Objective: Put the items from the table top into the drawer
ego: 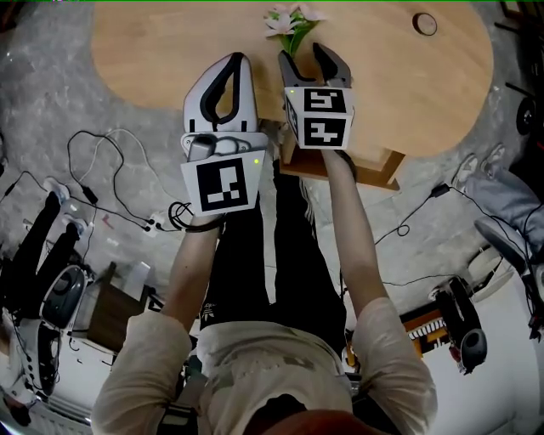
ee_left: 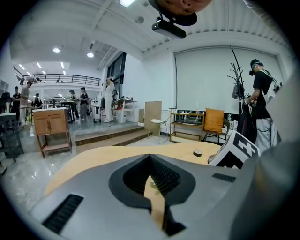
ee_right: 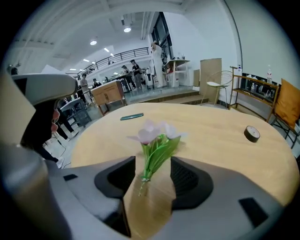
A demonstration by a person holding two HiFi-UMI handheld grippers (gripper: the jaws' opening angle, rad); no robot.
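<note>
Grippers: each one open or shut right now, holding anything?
Left gripper: shut, empty.
Right gripper: open; the flower stands between its jaws, not gripped.

flower on table, just ahead of right gripper | tape roll well right of flower | left gripper leftmost

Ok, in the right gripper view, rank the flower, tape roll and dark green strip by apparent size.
1. flower: clearly largest, but nearest the camera.
2. tape roll and dark green strip: too alike to rank; strip longer, roll thicker.

Pale pink flowers (green stems), tan table
</note>
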